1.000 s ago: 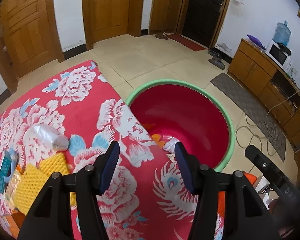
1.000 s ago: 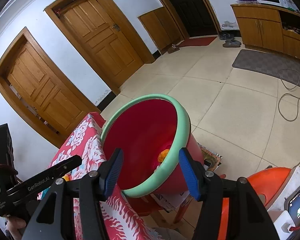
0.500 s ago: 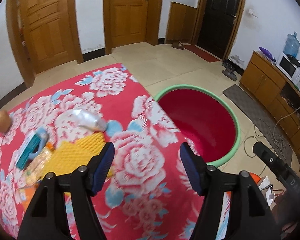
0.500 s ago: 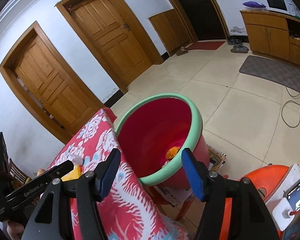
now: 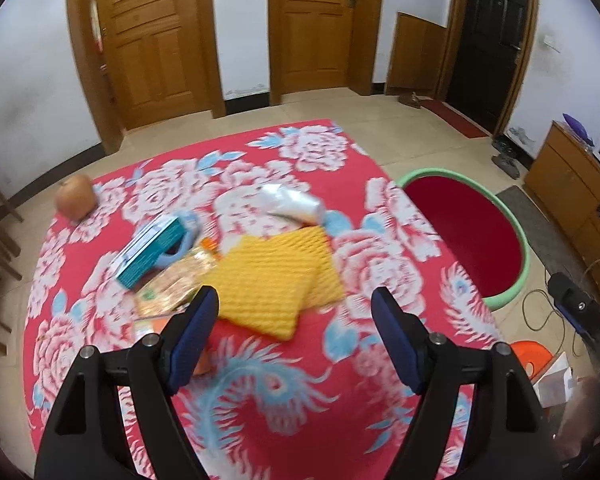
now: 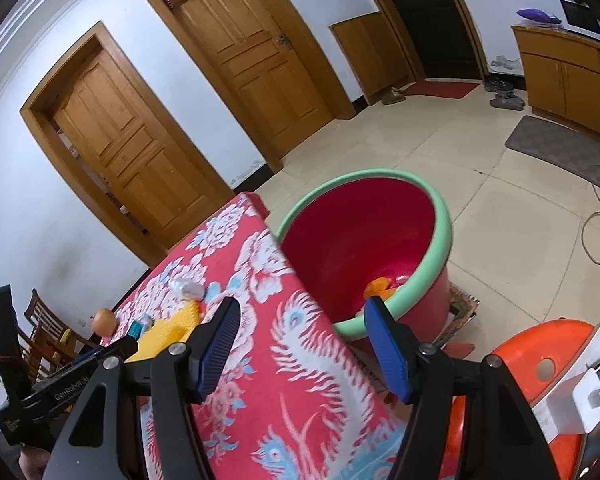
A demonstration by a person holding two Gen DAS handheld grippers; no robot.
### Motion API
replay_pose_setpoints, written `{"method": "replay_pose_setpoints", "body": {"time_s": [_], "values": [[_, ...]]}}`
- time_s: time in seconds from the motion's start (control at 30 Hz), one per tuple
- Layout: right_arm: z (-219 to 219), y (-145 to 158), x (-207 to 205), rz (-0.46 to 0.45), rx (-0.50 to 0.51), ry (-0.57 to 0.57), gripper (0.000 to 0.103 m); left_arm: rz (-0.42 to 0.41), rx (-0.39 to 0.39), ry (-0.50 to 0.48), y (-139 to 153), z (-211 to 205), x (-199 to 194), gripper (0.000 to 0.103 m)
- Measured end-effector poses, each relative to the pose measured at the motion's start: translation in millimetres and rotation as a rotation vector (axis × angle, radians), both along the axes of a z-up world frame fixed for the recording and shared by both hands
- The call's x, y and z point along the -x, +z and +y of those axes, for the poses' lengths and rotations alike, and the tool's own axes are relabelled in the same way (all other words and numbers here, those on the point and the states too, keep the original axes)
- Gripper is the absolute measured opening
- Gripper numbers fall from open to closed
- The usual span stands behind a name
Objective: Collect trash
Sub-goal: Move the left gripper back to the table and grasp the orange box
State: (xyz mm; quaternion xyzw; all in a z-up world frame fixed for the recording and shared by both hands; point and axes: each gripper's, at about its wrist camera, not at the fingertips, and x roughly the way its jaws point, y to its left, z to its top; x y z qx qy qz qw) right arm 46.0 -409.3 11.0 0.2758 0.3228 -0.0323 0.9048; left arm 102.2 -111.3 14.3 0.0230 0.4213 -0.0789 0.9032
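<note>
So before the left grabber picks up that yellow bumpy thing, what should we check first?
1. Left gripper empty: ok, jaws opening, nothing between them.
2. Yellow bumpy foam pad reachable: ok, it lies on the red flowered tablecloth just ahead of the fingertips.
3. Pad free of other litter: not ok, its left edge meets the clear snack wrapper.
4. Red tub with green rim ready: ok, open beside the table, some litter inside.
5. Right gripper clear: ok, open and empty.
</note>
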Motion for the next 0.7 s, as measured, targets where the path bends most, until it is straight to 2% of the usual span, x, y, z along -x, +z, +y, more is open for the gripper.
{"method": "replay_pose_setpoints", "body": {"time_s": [0.4,0.7], "values": [[27.8,-5.3,-4.7,0.03,0.02,0.065,0.072,-0.005,-0.081,0.124,-13.6,48.5,7.3,0.078],[39.7,-14.0,-12.2,0.066,0.025,0.098,0.074,0.036,-0.045,0.156,-34.3,69.2,4.4,0.078]]}}
